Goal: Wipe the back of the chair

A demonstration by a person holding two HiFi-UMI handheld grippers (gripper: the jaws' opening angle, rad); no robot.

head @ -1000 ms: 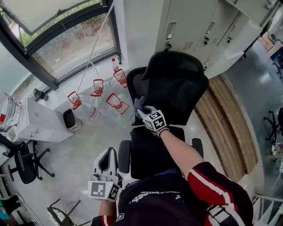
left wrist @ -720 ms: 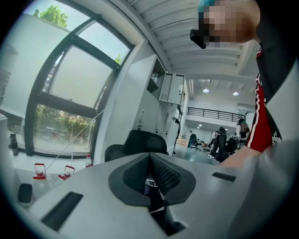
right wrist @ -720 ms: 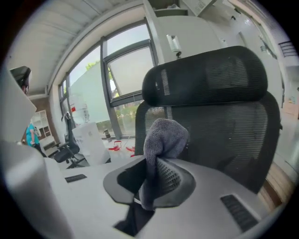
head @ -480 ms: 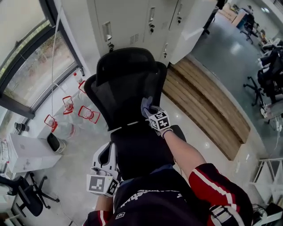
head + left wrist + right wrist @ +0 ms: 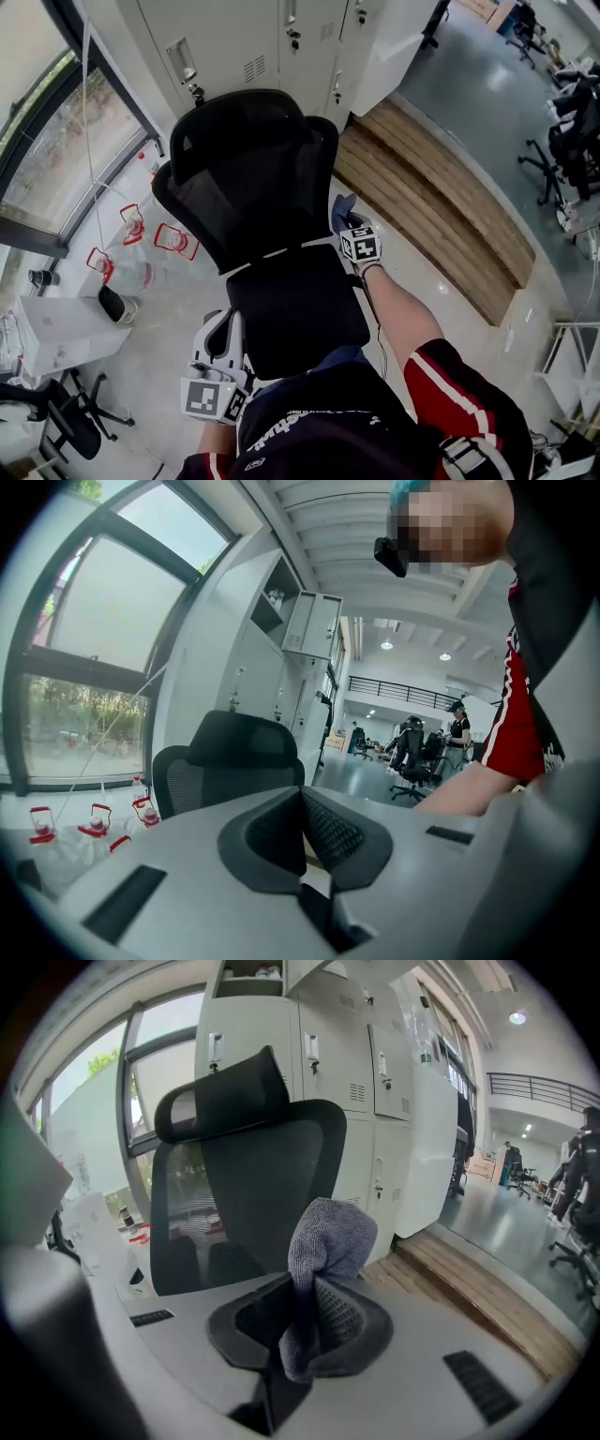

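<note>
The black mesh office chair (image 5: 248, 178) stands in front of me, its back and headrest facing me in the right gripper view (image 5: 246, 1185). My right gripper (image 5: 349, 223) is shut on a grey cloth (image 5: 342, 206) just off the lower right edge of the backrest. The cloth (image 5: 325, 1237) sticks up between the jaws of that gripper (image 5: 305, 1309), a little short of the mesh. My left gripper (image 5: 223, 328) hangs low beside the seat's left edge, away from the back. In the left gripper view the gripper (image 5: 302, 819) is shut on nothing, with the chair (image 5: 234, 761) beyond it.
White lockers (image 5: 244, 37) stand right behind the chair. A wooden platform (image 5: 422, 216) runs along the right. Water jugs with red handles (image 5: 150, 239) sit by the window on the left, near a white box (image 5: 66, 333). Other office chairs (image 5: 56, 417) stand nearby.
My right gripper carried the cloth rightward across the lower chair back, from its left side to just past its right edge. The left gripper stayed low.
</note>
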